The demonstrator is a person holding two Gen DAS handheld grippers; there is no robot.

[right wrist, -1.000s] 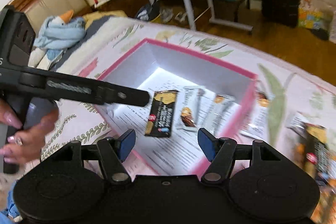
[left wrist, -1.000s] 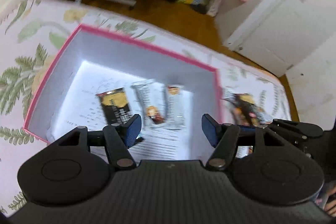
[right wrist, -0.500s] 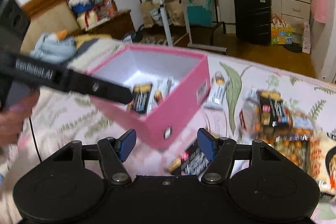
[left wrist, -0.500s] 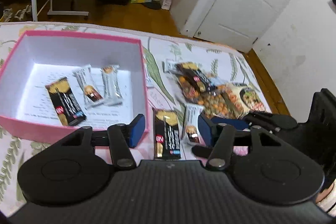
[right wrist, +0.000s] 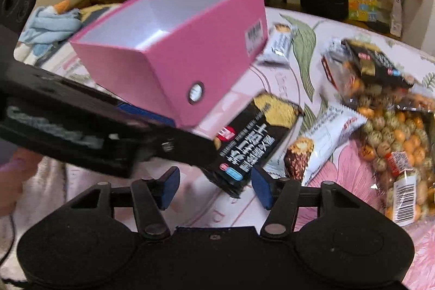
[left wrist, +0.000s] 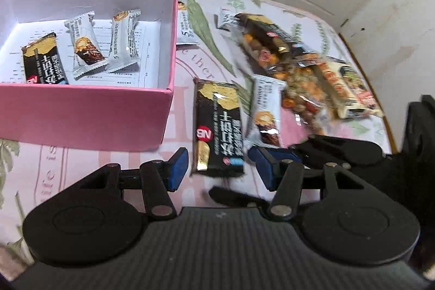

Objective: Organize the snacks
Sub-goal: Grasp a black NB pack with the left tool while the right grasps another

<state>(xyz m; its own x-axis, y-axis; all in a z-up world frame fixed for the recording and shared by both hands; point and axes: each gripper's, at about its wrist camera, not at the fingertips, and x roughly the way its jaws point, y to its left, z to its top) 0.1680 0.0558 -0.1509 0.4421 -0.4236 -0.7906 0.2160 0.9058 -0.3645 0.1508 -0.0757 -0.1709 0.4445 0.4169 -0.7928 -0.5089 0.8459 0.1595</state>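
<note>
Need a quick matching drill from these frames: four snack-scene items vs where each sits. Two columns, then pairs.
Items:
1. black snack bar
2. white snack bar
3. bag of coated nuts
4. pink box

Places:
A. far right of the loose snacks
B. left of the loose snacks
C. just ahead of the left gripper
D. against the black bar's right side

Pairs: 1-C, 2-D, 3-A, 4-B
</note>
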